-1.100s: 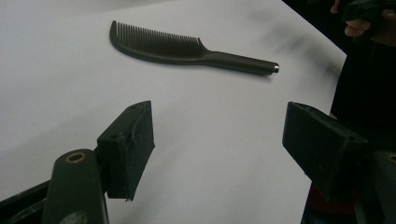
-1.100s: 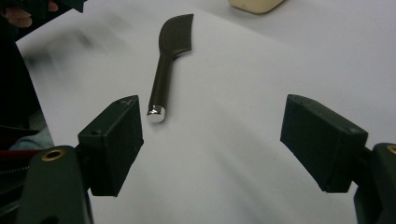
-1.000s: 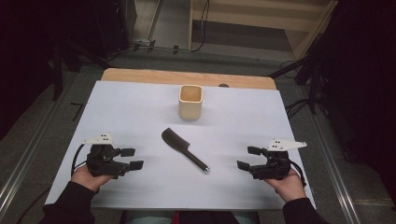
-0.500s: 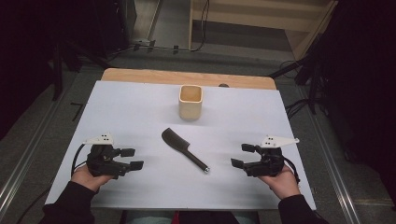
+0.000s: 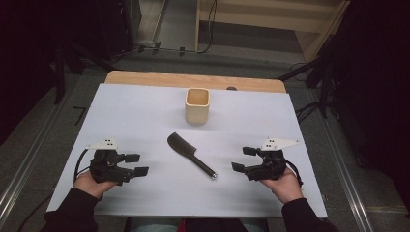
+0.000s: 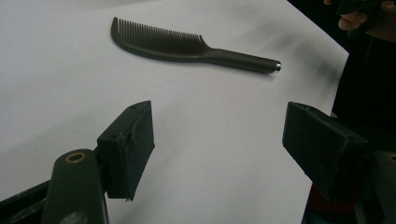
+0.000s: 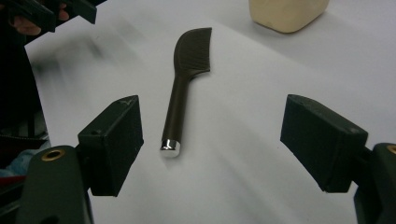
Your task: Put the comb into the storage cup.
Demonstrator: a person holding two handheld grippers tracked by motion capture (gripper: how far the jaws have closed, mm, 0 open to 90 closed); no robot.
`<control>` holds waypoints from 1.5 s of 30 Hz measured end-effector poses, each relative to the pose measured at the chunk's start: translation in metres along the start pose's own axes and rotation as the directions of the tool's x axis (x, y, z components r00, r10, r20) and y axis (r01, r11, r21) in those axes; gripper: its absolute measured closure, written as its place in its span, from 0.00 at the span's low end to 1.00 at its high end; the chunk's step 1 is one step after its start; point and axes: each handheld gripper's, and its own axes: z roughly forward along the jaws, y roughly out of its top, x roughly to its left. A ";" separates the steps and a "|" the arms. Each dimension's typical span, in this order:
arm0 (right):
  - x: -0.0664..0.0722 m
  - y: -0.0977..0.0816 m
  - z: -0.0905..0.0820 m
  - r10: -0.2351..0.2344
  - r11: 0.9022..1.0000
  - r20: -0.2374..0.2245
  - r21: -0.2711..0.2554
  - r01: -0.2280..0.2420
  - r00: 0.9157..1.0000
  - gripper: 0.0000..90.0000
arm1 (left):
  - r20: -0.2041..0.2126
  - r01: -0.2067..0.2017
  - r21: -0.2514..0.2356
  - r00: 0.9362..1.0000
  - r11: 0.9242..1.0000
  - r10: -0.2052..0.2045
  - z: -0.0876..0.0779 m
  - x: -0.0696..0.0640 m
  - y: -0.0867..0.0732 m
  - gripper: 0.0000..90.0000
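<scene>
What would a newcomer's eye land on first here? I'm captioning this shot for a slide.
Likely the dark comb, lying alone mid-sheet on the white table, its metal-tipped handle pointing toward the right gripper. Behind it stands a pale square cup. The left gripper and the right one flank the comb, jaws wide apart, holding nothing.

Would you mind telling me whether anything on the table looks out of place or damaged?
Nothing stands out. The dark plastic comb lies flat and whole on the white table sheet, the beige square cup stands upright, and nothing is spilled.
</scene>
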 end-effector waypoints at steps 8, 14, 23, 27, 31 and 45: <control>0.003 0.005 0.009 0.004 1.000 -0.004 0.001 -0.004 1.000 0.21 | 0.000 0.000 0.004 1.000 1.000 0.000 0.000 0.000 0.000 0.28; 0.005 0.008 0.014 0.008 1.000 0.007 -0.001 -0.008 1.000 0.21 | 0.001 0.001 0.006 1.000 1.000 -0.001 0.001 0.000 0.000 0.28; 0.009 0.013 0.024 0.005 1.000 -0.001 0.007 -0.005 1.000 0.21 | 0.001 0.001 0.008 1.000 1.000 -0.001 0.001 0.000 0.000 0.28; 0.012 0.016 0.030 0.005 1.000 -0.011 0.013 -0.005 1.000 0.21 | 0.001 0.001 0.008 1.000 1.000 -0.001 0.001 0.000 0.000 0.28; 0.014 0.018 0.035 0.001 1.000 -0.016 0.016 0.000 1.000 0.21 | 0.001 0.003 0.003 1.000 1.000 -0.003 0.000 0.000 0.000 0.28; 0.022 0.024 0.051 -0.005 1.000 -0.013 0.017 0.005 1.000 0.21 | -0.002 0.002 0.007 1.000 1.000 -0.002 0.001 0.001 0.000 0.28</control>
